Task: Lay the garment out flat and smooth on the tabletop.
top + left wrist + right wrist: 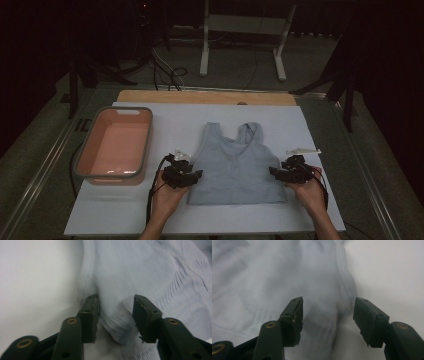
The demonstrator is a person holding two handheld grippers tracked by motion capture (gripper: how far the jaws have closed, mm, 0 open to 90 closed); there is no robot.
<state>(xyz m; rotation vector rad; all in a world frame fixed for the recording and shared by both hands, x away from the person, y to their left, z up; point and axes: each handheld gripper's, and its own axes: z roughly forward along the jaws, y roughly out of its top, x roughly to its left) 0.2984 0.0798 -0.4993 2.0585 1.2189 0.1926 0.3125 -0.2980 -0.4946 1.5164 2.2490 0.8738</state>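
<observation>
Both grippers at the side edges of a pale blue tank top, jaws spread.

The left gripper [192,175] stands with its jaws apart, a raised fold of the tank top [235,167] hem between them, pads not pressing it. The right gripper [274,172] also has its jaws parted, straddling the garment's opposite side edge. A pink basin [146,145] sits just outside the left gripper, on the white board [110,215].

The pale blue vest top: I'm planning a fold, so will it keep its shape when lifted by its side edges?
Probably not. The vest top lies flat, thin and ribbed, so it would likely sag between grips. Its bunched hem fold suggests soft, light cloth.
</observation>
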